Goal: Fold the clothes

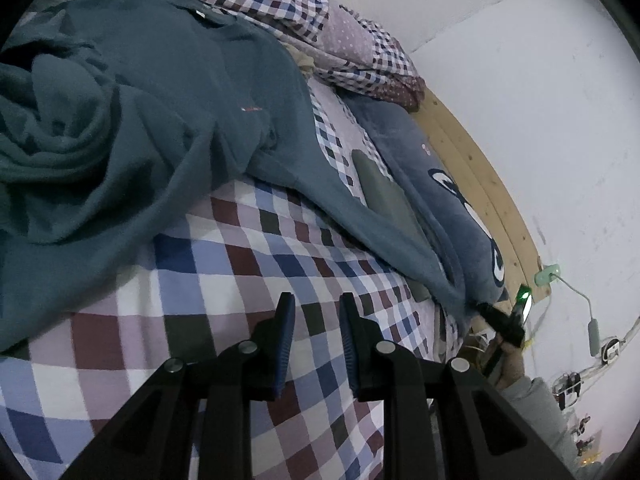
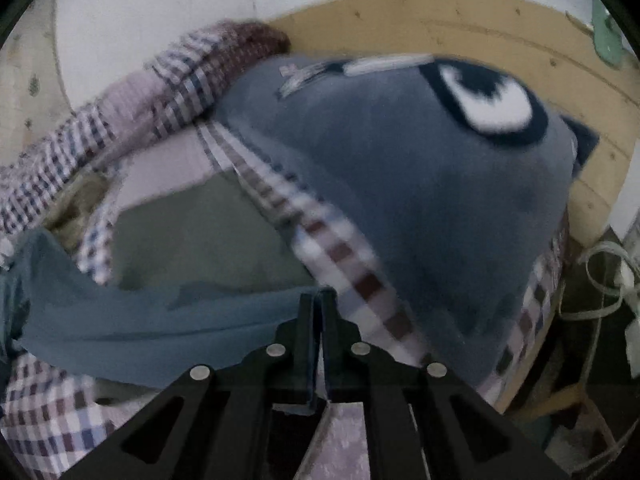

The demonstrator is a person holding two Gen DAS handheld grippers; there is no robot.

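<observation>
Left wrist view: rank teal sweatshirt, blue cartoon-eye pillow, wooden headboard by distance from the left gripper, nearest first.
From the left gripper:
1. Teal sweatshirt, spread on the bed ahead and left, one sleeve running right.
2. Blue cartoon-eye pillow, right, beyond that sleeve.
3. Wooden headboard, far right, behind the pillow against the wall.

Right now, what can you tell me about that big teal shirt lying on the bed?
The teal shirt is a soft, knit-looking top with a small red and blue mark on the chest and a white tag at the neck. It lies spread and rumpled on the checked bedspread, bunched in folds on one side. One long sleeve stretches toward a grey plush pillow, where the right gripper is shut on its end.
</observation>
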